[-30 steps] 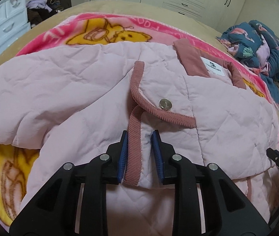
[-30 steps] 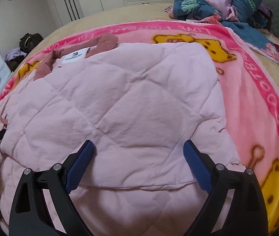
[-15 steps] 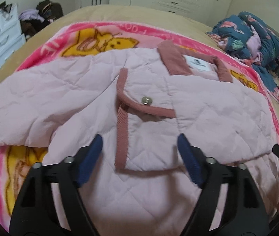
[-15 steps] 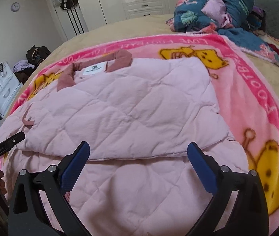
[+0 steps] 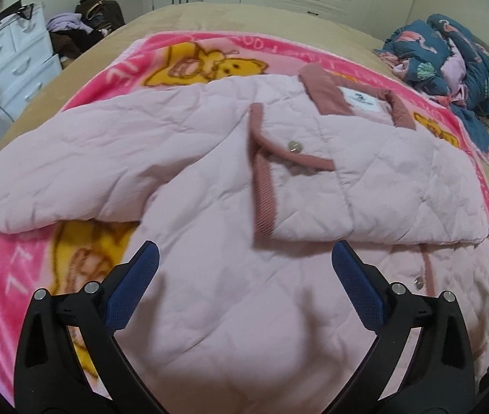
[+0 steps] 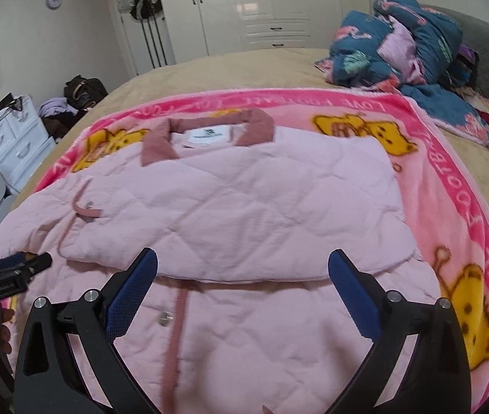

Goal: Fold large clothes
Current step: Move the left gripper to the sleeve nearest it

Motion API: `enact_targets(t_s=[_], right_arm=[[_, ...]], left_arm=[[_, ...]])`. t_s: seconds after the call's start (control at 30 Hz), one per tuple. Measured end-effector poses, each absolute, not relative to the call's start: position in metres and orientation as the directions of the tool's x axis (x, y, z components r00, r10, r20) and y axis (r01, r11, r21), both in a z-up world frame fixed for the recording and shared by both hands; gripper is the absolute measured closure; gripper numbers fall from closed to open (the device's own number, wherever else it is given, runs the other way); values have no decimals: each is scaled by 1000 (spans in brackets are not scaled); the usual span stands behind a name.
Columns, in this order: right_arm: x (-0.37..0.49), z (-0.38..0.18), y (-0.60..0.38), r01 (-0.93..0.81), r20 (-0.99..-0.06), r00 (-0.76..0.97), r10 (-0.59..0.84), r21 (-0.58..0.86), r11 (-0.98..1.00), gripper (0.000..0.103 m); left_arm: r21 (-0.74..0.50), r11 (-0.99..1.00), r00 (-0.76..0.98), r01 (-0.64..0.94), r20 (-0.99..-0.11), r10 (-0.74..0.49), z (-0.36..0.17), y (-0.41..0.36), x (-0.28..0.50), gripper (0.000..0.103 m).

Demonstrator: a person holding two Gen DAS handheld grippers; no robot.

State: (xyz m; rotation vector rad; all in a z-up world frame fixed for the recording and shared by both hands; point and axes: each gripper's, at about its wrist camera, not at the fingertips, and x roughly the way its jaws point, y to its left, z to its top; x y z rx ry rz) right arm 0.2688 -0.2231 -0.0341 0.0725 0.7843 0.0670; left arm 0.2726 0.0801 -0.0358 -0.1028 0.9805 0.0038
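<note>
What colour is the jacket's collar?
Dusty rose, darker than the pale pink quilted jacket; the collar shows best in the right wrist view.

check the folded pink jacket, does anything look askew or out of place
One thing: the jacket's left sleeve still sprawls unfolded across the pink blanket, while the other side is folded in. Both tongs are open and hold nothing; the left tongs are still opening.

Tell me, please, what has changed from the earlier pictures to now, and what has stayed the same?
The left gripper let go of the jacket's dark pink trim; its jaws are opening, nothing between them. Both grippers drew back from the jacket, so more of it shows. The right gripper stayed open and empty. The jacket still lies folded on the pink blanket.
</note>
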Motion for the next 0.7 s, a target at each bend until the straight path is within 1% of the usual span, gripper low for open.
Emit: enact_targets(t_s=[0.27, 0.7], right_arm=[[266, -19, -180, -110, -683, 717, 137, 83, 991, 4], [264, -9, -102, -255, -673, 704, 226, 57, 965, 4]], left_arm=[[-77, 992, 578, -98, -816, -6, -20, 107, 258, 9], [-57, 950, 590, -306, -794, 142, -5, 172, 250, 9]])
